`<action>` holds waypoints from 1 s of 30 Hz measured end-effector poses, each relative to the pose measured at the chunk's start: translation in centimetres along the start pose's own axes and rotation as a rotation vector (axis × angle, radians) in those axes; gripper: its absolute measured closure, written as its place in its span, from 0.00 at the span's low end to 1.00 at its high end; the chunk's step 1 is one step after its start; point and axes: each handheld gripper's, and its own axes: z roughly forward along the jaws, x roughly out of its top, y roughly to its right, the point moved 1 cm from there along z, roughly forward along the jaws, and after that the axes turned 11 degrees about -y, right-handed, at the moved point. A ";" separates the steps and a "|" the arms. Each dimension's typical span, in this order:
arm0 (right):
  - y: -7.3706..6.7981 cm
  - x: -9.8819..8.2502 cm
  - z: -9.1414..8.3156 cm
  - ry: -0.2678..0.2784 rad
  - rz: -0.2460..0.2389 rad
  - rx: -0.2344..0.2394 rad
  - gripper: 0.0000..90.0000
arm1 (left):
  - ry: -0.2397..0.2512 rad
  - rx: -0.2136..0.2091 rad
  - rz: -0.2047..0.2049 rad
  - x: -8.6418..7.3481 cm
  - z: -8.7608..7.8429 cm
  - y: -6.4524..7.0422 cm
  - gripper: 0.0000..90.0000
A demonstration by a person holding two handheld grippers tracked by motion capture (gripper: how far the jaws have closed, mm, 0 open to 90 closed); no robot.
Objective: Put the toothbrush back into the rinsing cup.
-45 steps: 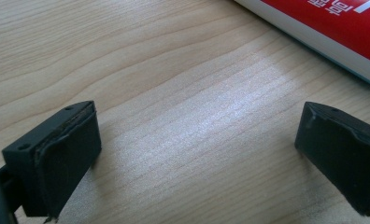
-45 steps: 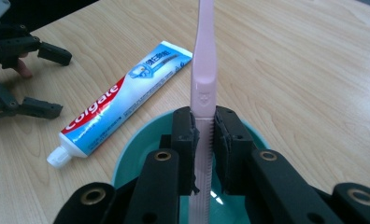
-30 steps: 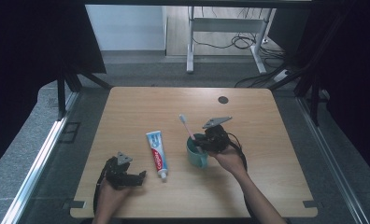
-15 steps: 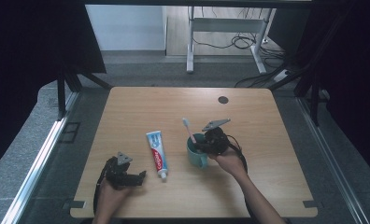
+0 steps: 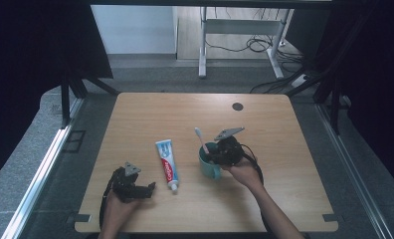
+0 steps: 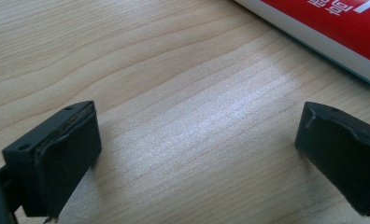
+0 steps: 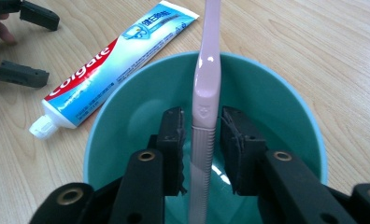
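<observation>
Since the earlier frame, the pink plastic toothbrush (image 7: pixel 205 100) has tipped slightly toward the tabletop's right edge as the right tool (image 7: pixel 202 140) has just been opening its jaws; a narrow gap now shows on each side of the handle between them, so nothing is gripped. One toothbrush stands slanted inside the single teal ceramic mug (image 5: pixel 209 164), which holds nothing else and sits right of the middle, nearer the front edge. One red, white and blue toothpaste tube (image 5: pixel 167 164) lies flat left of the mug. Near the front-left corner the left tool (image 6: pixel 197 154) rests wide open and empty on the wooden tabletop (image 5: pixel 274 129).
</observation>
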 end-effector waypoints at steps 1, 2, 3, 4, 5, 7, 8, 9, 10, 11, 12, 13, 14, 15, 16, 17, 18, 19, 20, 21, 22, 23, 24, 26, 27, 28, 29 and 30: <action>-0.1 0.0 -0.1 0.000 -0.003 0.000 0.74 | 0.000 0.000 0.000 0.0 0.0 0.0 0.00; -0.1 0.0 -0.1 0.000 -0.003 0.000 0.74 | 0.000 0.000 0.000 0.0 0.0 0.0 0.00; -0.1 0.0 -0.2 0.000 -0.004 0.002 0.73 | 0.000 0.000 0.000 0.0 0.0 0.0 0.00; -0.2 0.1 -0.5 0.003 -0.011 0.002 0.72 | 0.000 0.000 0.000 0.0 0.0 0.0 0.00; -0.2 0.1 -0.5 0.003 -0.011 0.002 0.72 | 0.000 0.000 0.000 0.0 0.0 0.0 0.00; -0.3 0.2 -0.8 0.006 -0.019 -0.004 0.70 | 0.000 0.001 0.000 0.0 0.0 0.0 0.00; -0.4 0.3 -1.2 0.014 -0.025 -0.006 0.68 | 0.000 0.001 0.003 0.0 0.0 0.0 0.00; -0.4 0.3 -1.2 0.014 -0.025 -0.006 0.68 | 0.000 0.001 0.003 0.0 0.0 0.0 0.00; -0.5 0.4 -1.4 0.020 -0.029 -0.009 0.66 | 0.000 0.001 0.004 0.0 0.0 0.0 0.00; -0.6 0.6 -1.8 0.028 -0.037 -0.010 0.62 | 0.000 0.001 0.004 0.0 0.0 0.0 0.00; -0.6 0.6 -1.8 0.028 -0.037 -0.010 0.62 | 0.000 0.001 0.004 0.0 0.0 0.0 0.00; -0.8 0.7 -2.1 0.028 -0.046 -0.012 0.58 | 0.000 0.001 0.004 0.0 0.0 0.0 0.00; -0.9 0.7 -2.2 0.028 -0.048 -0.014 0.55 | 0.001 0.001 0.003 0.0 0.0 0.0 0.00; -0.9 0.8 -2.3 0.029 -0.055 -0.018 0.53 | 0.001 0.001 0.002 0.0 0.0 0.0 0.00; -0.9 0.8 -2.3 0.029 -0.055 -0.018 0.53 | 0.001 0.001 0.002 0.0 0.0 0.0 0.00; -1.0 0.8 -2.4 0.030 -0.056 -0.020 0.52 | 0.003 0.001 0.000 0.0 0.0 0.0 0.00; -1.0 0.8 -2.5 0.032 -0.062 -0.022 0.50 | 0.004 0.001 -0.001 0.0 0.0 0.0 0.00; -1.0 0.8 -2.6 0.033 -0.063 -0.029 0.46 | 0.004 0.001 -0.001 0.0 0.0 0.0 0.00; -1.0 0.8 -2.7 0.031 -0.065 -0.029 0.44 | 0.004 0.001 -0.001 0.0 0.0 0.0 0.00; -1.0 0.8 -2.7 0.031 -0.065 -0.029 0.44 | 0.004 0.001 -0.001 0.0 0.0 0.0 0.00; -1.1 0.8 -2.7 0.029 -0.063 -0.033 0.41 | 0.004 0.001 -0.001 0.0 0.0 0.0 0.00; -1.1 0.8 -2.8 0.032 -0.063 -0.035 0.37 | 0.004 0.001 -0.001 0.0 0.0 0.0 0.00; -1.1 0.8 -2.9 0.032 -0.061 -0.030 0.34 | 0.004 0.001 -0.001 0.0 0.0 0.0 0.00; -1.1 0.8 -3.0 0.034 -0.058 -0.026 0.32 | 0.004 0.001 -0.001 0.0 0.0 0.0 0.00; -1.0 0.7 -3.1 0.035 -0.056 -0.027 0.30 | 0.004 0.001 -0.001 0.0 0.0 0.0 0.00; -1.1 0.7 -3.2 0.035 -0.056 -0.032 0.28 | 0.004 0.001 -0.001 0.0 0.0 0.0 0.00; -1.0 0.7 -3.3 0.038 -0.058 -0.034 0.27 | 0.004 0.001 -0.001 0.0 0.0 0.0 0.00; -1.0 0.6 -3.6 0.045 -0.057 -0.036 0.23 | 0.004 0.000 -0.001 0.0 0.0 0.0 0.00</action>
